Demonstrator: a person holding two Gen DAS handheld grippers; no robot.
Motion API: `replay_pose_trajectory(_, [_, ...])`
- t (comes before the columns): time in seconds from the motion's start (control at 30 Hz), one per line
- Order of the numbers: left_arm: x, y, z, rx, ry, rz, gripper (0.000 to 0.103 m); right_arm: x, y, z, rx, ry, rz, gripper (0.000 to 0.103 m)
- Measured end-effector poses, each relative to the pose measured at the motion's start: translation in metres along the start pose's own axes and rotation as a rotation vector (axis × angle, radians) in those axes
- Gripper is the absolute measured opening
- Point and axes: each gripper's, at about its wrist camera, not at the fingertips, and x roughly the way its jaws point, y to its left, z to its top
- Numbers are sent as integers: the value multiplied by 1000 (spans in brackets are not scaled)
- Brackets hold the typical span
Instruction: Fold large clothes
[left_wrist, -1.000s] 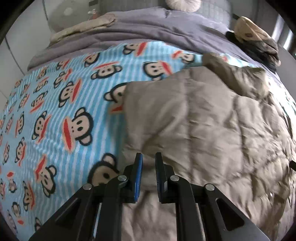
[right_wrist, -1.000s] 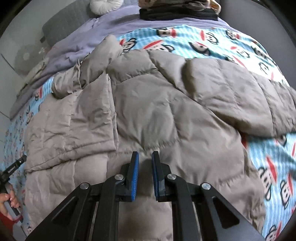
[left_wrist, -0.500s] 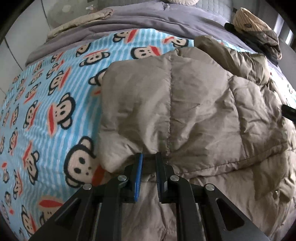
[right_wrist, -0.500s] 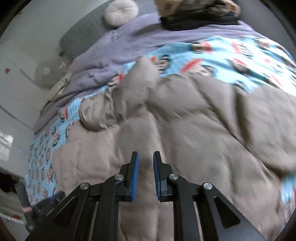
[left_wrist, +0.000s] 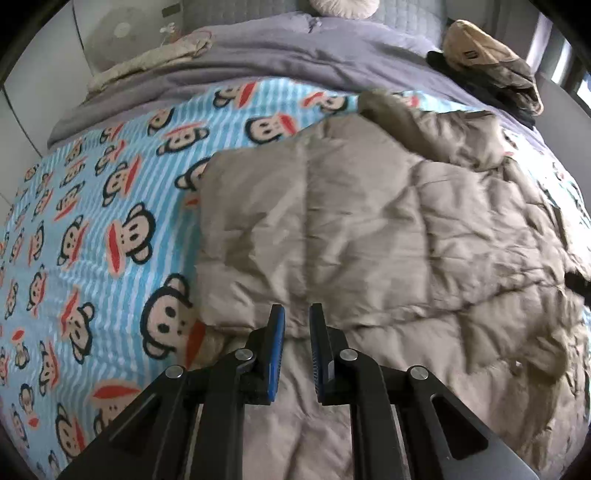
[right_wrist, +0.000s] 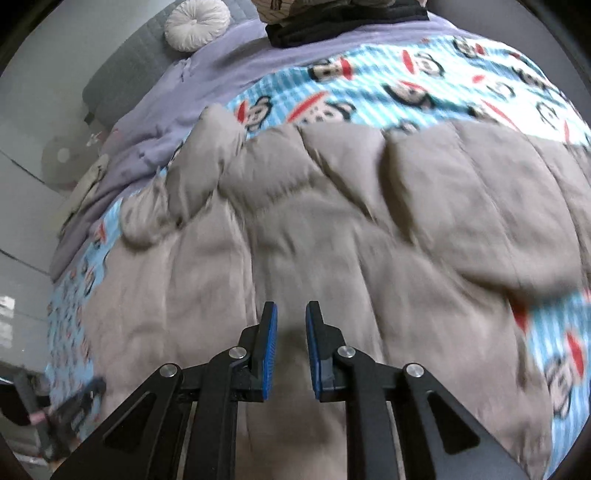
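Observation:
A large beige quilted puffer jacket (left_wrist: 369, 229) lies on a bed with a blue monkey-print blanket (left_wrist: 92, 229). Its left side is folded over the body. My left gripper (left_wrist: 296, 314) hovers over the lower edge of that folded flap, jaws slightly apart, nothing between them. In the right wrist view the jacket (right_wrist: 332, 229) fills the middle, with a sleeve lying across at the right. My right gripper (right_wrist: 291, 310) is above the jacket's body, jaws slightly apart and empty. The left gripper also shows in the right wrist view (right_wrist: 74, 402) at the lower left.
A grey-purple duvet (left_wrist: 295, 59) covers the head of the bed. A pile of folded clothes (left_wrist: 491, 62) lies at the far right corner. A round white cushion (right_wrist: 195, 24) rests by the grey headboard. A wall runs along the left.
The left gripper has let the folded flap go and drawn back a little; the flap now lies flat. The right gripper has swung further over the jacket, with motion blur.

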Motion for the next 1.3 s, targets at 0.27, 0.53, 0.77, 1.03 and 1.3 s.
replay_pose_trajectory(0.27, [-29,-32,-10,-2,-33,2,101,-36,-43,-52,106,43,28,58])
replay_pose_trajectory(0.53, [-37,-81,-16,44,-17,-17,102,-71,-96,-59,202,-13,47,81])
replay_pose_trajectory(0.77, [-32,-127,-16,86,35,-75,102,-109,-174,-47,394,-169,122,103])
replay_pose_trajectory(1.03, [-38,-180,-20,122,44,-116,102,-115,-273,-12,590,-154,141,103])
replay_pose_trajectory(1.3, [-34,-221,-14,156,56,-129,102,-100,-361,22,803,-245,239,103])
